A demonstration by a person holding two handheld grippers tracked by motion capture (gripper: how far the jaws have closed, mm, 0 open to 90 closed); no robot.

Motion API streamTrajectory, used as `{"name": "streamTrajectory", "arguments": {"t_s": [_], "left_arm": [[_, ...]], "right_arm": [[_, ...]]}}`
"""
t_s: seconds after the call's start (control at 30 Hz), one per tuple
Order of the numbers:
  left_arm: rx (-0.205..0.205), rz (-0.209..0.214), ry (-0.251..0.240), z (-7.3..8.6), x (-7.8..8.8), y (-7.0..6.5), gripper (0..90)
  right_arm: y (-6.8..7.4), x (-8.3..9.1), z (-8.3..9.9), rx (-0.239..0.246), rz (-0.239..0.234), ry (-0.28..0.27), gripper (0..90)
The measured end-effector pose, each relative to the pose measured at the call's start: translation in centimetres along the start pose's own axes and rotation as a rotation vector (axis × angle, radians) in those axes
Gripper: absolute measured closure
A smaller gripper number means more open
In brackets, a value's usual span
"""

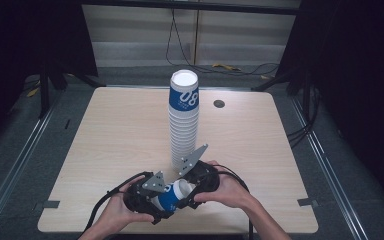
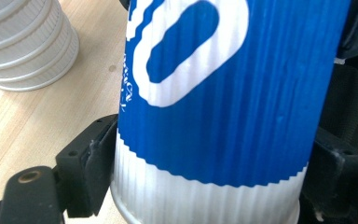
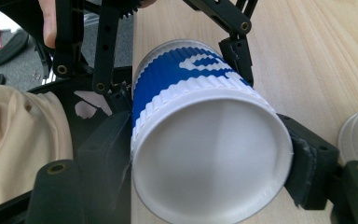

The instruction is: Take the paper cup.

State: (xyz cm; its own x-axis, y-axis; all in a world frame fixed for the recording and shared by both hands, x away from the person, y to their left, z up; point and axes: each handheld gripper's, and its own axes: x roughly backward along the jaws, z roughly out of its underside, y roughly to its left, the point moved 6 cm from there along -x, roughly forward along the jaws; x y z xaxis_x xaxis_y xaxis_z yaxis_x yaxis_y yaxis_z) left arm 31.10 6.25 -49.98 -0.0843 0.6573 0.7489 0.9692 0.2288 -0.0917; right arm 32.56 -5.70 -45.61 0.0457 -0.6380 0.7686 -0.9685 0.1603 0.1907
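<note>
Blue-and-white cup (image 1: 174, 194) clamped between left hand-held gripper (image 1: 152, 200), right hand-held gripper (image 1: 192, 186)

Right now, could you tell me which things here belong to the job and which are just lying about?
In the job:
- cup, clamped by both grippers
- left gripper
- right gripper
- stack of cups, probably

Lying about:
- grommet in the table
- cables on the floor behind
</note>
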Motion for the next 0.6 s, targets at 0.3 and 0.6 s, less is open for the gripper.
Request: {"name": "streamTrajectory", "arguments": {"t_s": [0.3,0.6], "left_arm": [[-0.004,-0.01,-0.003,0.07,-0.01,0.01,16.2],[0.0,-0.005,-0.044,-0.03,-0.02,0.12,15.0]], "right_arm": [[-0.01,0.01,0.06,0.008,0.003,0.0,27.2],[-0.04,0.32,0.09,0.008,0.014,-0.012,27.4]]}}
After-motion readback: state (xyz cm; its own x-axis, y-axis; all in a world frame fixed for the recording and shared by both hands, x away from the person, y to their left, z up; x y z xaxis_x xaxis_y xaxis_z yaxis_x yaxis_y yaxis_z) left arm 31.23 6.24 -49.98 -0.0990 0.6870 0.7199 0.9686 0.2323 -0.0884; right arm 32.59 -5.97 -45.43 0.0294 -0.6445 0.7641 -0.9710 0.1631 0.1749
